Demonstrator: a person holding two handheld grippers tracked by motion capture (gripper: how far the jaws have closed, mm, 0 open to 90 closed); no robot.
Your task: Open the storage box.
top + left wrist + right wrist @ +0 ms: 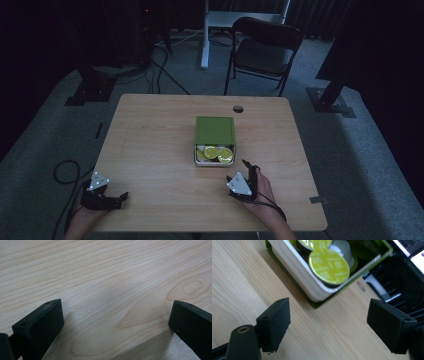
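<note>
A green box sits at the middle of the wooden table, its white inner tray slid out toward me. Several capsules with lime-green foil lids lie in the tray. My right gripper is just in front of the tray's right corner, pointing at it, jaws open with nothing between them. In the right gripper view, my right gripper frames the tray's corner and a capsule. My left gripper rests at the table's front left, open; in its own view, the left gripper is over bare wood.
A round cable hole sits in the table behind the box. A black folding chair stands beyond the far edge. Dark stand bases flank the table, and a cable loops on the floor at the left.
</note>
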